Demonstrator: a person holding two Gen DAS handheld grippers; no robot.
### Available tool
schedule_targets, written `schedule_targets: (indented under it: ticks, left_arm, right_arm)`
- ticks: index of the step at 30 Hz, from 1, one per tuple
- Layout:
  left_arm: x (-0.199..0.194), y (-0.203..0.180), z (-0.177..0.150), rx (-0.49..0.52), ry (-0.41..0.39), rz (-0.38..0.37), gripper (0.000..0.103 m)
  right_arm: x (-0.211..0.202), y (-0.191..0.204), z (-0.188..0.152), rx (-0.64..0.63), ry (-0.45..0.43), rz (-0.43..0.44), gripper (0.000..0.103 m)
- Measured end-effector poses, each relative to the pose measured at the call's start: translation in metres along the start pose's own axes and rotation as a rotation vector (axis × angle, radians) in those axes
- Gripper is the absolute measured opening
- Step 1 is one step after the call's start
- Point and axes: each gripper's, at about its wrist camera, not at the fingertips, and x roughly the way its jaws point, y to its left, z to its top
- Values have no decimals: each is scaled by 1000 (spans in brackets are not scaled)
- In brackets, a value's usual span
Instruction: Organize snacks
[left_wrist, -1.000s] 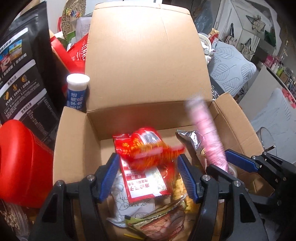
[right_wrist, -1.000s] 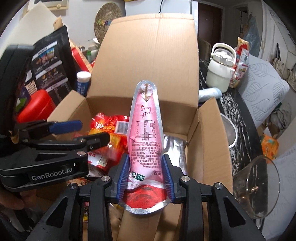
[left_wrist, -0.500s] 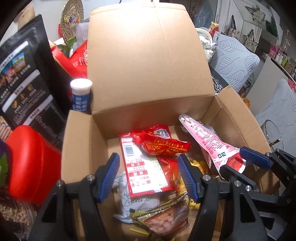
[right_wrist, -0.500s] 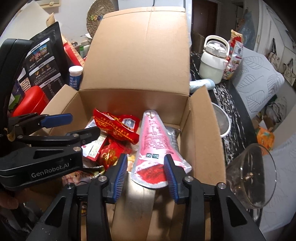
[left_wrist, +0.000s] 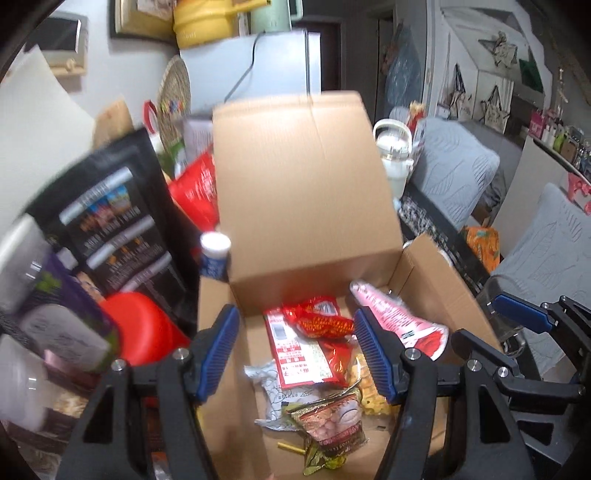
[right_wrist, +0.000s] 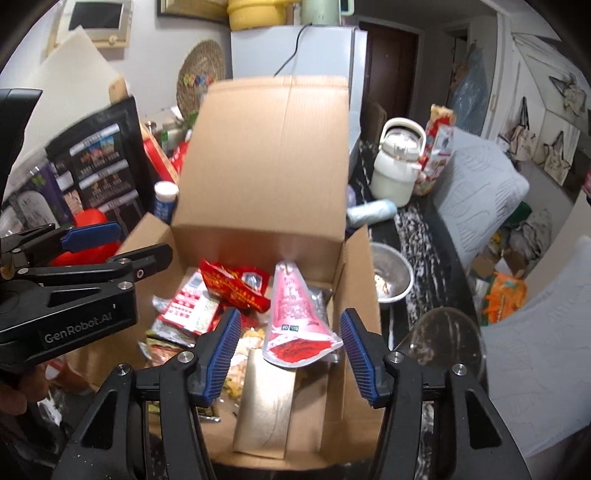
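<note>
1. Right tool (right_wrist: 290, 360): the jaws are opening and stand moderately wide. The pink, cone-shaped foil snack pouch with a red base (right_wrist: 295, 317) lies between the blue pads but apart from both; nothing is gripped.
2. Pouch location: inside the open brown cardboard box (right_wrist: 362, 295), on its right side, tip toward the far wall, red base toward the near edge, resting partly on a silver foil pack (right_wrist: 267, 402).
3. Left tool (left_wrist: 295, 349): jaws at a medium gap, holding nothing. The red crinkled snack bag (left_wrist: 319, 319) and the red-and-white flat packet with a label (left_wrist: 299, 354) lie in the box beyond its pads.
4. Task meaning: both deliveries appear complete. The box now holds several snacks, and both tools are free for the next item. Which item that is cannot be told from these views.
5. Difference from the earlier frames:
   - A second ago the right tool clamped the pink pouch upright above the box; the pouch is now released and lying flat.
   - The red crinkled bag was then blurred in mid-fall between the left tool's pads; it is now settled on the flat packet.
   - Both views now show more of the room above the box's raised far flap (left_wrist: 299, 184), consistent with both tools lifting away.
</note>
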Motion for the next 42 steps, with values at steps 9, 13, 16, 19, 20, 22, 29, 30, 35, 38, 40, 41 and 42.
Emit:
schedule_targets:
  ticks: [9, 13, 16, 19, 20, 22, 29, 30, 35, 38, 40, 41, 42]
  left_arm:
    - [-70, 3, 8, 16, -140, 14, 64]
    - [-102, 4, 8, 20, -196, 4, 64]
    - [-123, 3, 4, 26, -241, 6, 64]
    - [-141, 1, -1, 44, -270, 8, 64]
    - [-145, 0, -3, 48, -277, 9, 65]
    - [-155, -1, -9, 52, -295, 13, 70]
    - [-186, 0, -39, 60, -338, -4, 79]
    - [-188, -1, -45, 63, -337, -10, 79]
    - [-197, -3, -72, 75, -339, -25, 79]
    - [-198, -3, -88, 76, -334, -43, 79]
    - [-197, -2, -98, 66, -326, -48, 79]
    - [-196, -2, -104, 66, -322, -48, 79]
    - [-195, -2, -109, 66, -315, -47, 79]
  right_arm:
    - [-67, 7, 9, -2, -137, -32, 56]
    - [-96, 12, 9, -6, -195, -44, 56]
    - [-119, 16, 7, -13, -241, -56, 58]
    - [-137, 21, 2, -21, -283, -65, 63]
    - [-142, 22, 1, -21, -290, -69, 63]
    - [-151, 24, -5, -18, -309, -76, 65]
    - [-178, 33, -31, -7, -355, -106, 75]
    - [-180, 34, -35, -3, -359, -107, 75]
    - [-190, 37, -58, 26, -371, -119, 80]
    - [-191, 38, -74, 46, -362, -132, 81]
    - [-190, 39, -83, 58, -351, -143, 81]
    - [-189, 40, -88, 62, -345, -147, 81]
    - [-189, 40, -92, 67, -340, -149, 81]
